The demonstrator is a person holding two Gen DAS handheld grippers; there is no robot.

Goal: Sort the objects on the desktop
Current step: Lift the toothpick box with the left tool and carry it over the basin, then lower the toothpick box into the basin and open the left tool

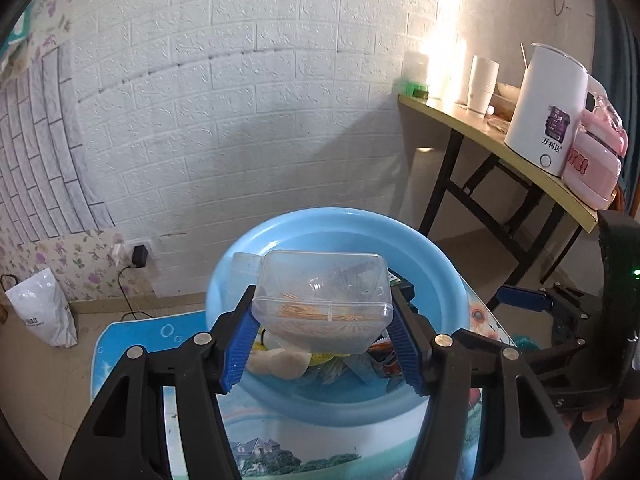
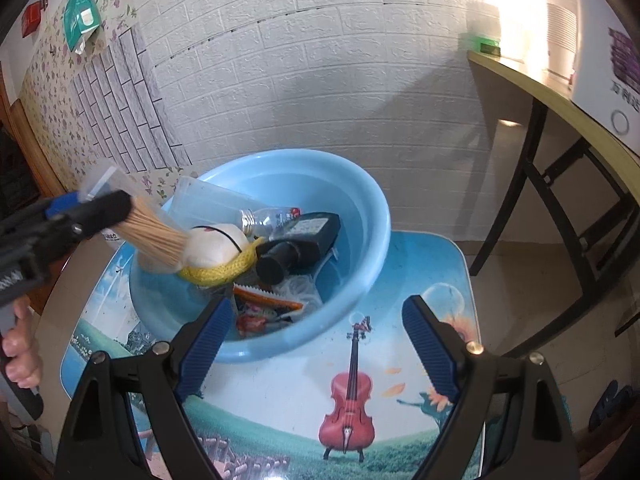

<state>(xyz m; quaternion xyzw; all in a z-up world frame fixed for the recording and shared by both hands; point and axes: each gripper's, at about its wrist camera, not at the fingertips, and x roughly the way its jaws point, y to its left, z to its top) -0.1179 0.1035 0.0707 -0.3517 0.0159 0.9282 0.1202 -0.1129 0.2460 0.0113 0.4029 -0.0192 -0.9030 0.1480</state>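
Observation:
My left gripper is shut on a clear plastic box of toothpicks and holds it over the blue basin. From the right wrist view the same box hangs above the basin's left rim. In the basin lie a clear bottle, a black bottle, a white ball with yellow cord, a clear container and snack packets. My right gripper is open and empty, low over the picture-printed table top at the basin's near side.
A wooden folding table stands at the right with a white kettle, a pink appliance and paper cups. A white brick wall is behind. A white bag sits on the floor at left.

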